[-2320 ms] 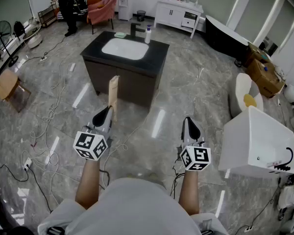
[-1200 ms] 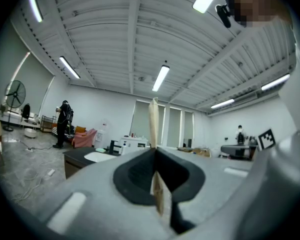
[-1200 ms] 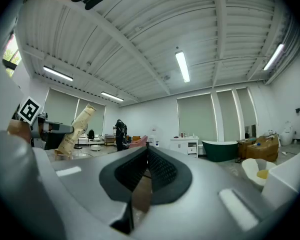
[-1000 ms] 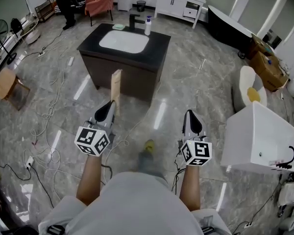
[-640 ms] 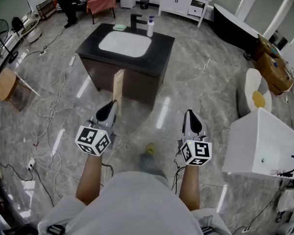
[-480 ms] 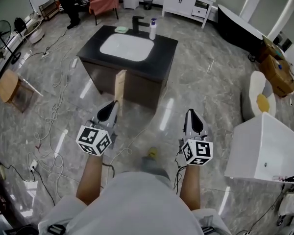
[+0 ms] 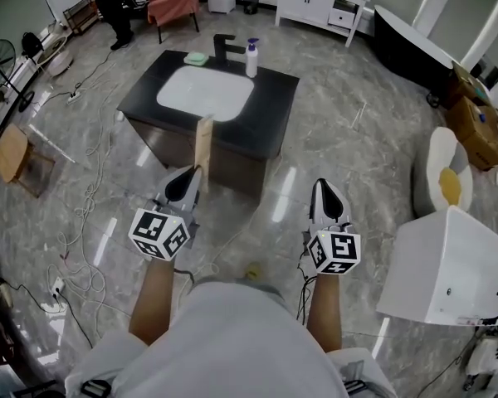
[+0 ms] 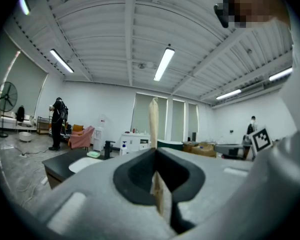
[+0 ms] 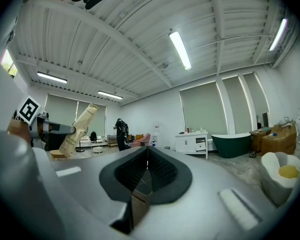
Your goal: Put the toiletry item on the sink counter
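Two grippers low over grey marble floor (image 7: 357, 156). Of these, left gripper (image 7: 185, 182) clamped on tall flat tan cardboard toiletry box (image 7: 204, 143), box upright, sticking above jaws; right gripper (image 7: 327, 193) closed on nothing. Step, likely: carry toward black sink counter with white basin (image 7: 270, 114), ahead, apart from box. Next: close in, reach over bare black top beside basin, lower box, release.

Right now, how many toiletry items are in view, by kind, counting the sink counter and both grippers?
White pump bottle with blue top, on counter: 1
Flat pale green soap dish, on counter: 1
Tall tan cardboard box, in left gripper: 1
Total: 3
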{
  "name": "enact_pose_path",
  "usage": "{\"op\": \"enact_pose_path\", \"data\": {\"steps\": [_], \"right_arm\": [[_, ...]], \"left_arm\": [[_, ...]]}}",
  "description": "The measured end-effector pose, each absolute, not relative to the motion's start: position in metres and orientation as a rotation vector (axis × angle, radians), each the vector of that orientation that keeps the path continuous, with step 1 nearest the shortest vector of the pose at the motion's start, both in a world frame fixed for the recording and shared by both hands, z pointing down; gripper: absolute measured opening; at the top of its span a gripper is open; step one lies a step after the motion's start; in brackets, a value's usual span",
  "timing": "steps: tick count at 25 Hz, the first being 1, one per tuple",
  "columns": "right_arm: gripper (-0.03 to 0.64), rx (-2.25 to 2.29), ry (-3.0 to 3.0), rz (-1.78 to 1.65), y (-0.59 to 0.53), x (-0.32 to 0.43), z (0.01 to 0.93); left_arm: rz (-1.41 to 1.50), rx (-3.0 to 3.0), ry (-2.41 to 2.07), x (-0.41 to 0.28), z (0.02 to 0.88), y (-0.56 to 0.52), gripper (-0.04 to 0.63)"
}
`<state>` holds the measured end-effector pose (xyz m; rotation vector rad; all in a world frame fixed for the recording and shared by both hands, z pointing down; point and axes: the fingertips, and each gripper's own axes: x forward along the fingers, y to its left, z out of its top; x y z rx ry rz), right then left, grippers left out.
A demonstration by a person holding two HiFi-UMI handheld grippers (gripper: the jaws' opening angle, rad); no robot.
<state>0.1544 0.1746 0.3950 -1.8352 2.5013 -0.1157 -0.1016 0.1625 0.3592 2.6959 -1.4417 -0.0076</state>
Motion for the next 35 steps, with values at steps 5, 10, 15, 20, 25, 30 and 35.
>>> {"op": "enact_pose_path", "data": {"steps": [5, 10, 15, 20, 25, 30, 35], "right_arm": [[0.004, -1.823, 2.516, -0.117, 0.132, 0.17, 0.393], [0.004, -1.81, 2.522, -0.125, 0.099, 0.176, 0.394], [0.005, -1.822, 2.517, -0.133, 0.066, 0.176, 0.399], [0.005, -1.852, 2.513, -0.128, 0.022, 0.175, 0.404], [0.005, -1.886, 2.5, -0.134, -0.029, 0.163, 0.404], [0.005, -1.95, 2.476, -0.145, -0.083, 0.147, 0.406], [0.005, -2.018, 2.439, -0.154, -0.135, 0.131, 0.404]], "left_arm": [[0.002, 2.706, -1.44, -0.08, 0.355, 0.121, 0.0], [0.006, 2.715, -1.432, -0.069, 0.354, 0.088, -0.002], [-0.005, 2.724, -1.414, -0.067, 0.356, 0.052, -0.002], [-0.015, 2.733, -1.381, -0.067, 0.363, 0.006, 0.0], [-0.025, 2.737, -1.337, -0.076, 0.365, -0.051, -0.002], [-0.025, 2.737, -1.274, -0.091, 0.369, -0.115, 0.0], [-0.03, 2.737, -1.199, -0.106, 0.372, -0.178, 0.0]]}}
